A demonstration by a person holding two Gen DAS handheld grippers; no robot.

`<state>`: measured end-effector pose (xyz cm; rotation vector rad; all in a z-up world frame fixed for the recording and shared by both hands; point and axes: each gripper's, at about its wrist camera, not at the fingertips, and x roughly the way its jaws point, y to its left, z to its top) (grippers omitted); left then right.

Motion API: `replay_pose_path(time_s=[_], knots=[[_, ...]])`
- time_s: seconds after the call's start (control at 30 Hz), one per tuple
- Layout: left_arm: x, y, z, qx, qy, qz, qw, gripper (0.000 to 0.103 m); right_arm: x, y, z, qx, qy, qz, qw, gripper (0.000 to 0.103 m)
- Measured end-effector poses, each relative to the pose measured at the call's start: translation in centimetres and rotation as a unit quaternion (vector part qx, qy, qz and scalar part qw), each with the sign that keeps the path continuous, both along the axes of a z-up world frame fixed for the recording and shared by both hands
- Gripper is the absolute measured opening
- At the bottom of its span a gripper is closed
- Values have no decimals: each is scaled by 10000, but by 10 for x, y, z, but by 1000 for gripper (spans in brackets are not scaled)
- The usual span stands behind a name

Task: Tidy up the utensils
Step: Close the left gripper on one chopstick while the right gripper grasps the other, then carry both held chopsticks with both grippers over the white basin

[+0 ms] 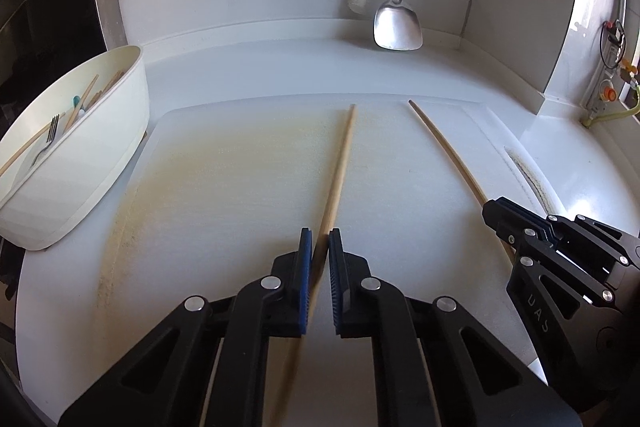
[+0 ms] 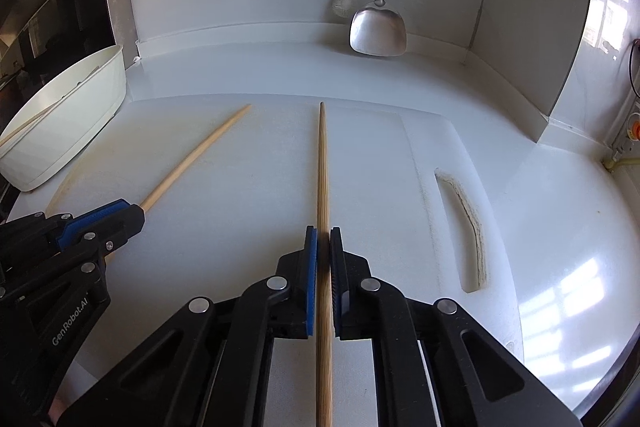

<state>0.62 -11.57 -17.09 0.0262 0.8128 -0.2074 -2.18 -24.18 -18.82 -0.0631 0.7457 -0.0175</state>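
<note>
Far to the left of my left gripper stands the white oval utensil holder, with a fork and some wooden sticks already inside. It is well apart from both tools, so each chopstick must travel a long way sideways to reach it.

My left gripper is closed on the left chopstick. In the left wrist view the stick passes between the blue pads at a slant, not parallel to them, and its tip reaches forward over the white cutting board. I judge this hold as weak: pads pressing a thin round stick at an angle can let it roll or swing down when I lift or turn the wrist.

To the right, my right gripper is clamped on the right chopstick, which runs straight ahead along the fingers. This hold looks better centred, but the long free end is heavy leverage for such a small contact.

The two grippers are near each other, side by side. If I swing both towards the holder together, the chopsticks may cross or hit the other tool.

Ahead of the right gripper, a steel spatula hangs at the wall, so raising the tips too far forward could touch it.
</note>
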Motion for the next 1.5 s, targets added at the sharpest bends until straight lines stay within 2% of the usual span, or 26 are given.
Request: replay_pose_path(time_s=[0.4,0.63,0.8,1.0,1.2,1.37,1.5], knots=[[-8,12,27,-186,-113,25,9998,7,-6,5,23,82,-92,3,9999,6],[-10,23,62,-210,-258,127,9994,7,-7,16,56,163,-208,132,9996,6],[-13,37,94,-218,-295,347,9987,7,-6,30,90,196,-316,424,9984,6],[-24,71,132,-163,-432,805,9957,7,-2,52,129,244,-557,865,9944,6],[-25,112,151,-243,-529,1164,9915,7,6,93,143,141,-525,1275,9903,6],[-14,161,157,-257,-554,1221,9906,7,14,139,147,174,-501,1318,9899,6],[1,209,156,-210,-550,1067,9926,7,25,181,149,170,-527,1129,9921,6]])
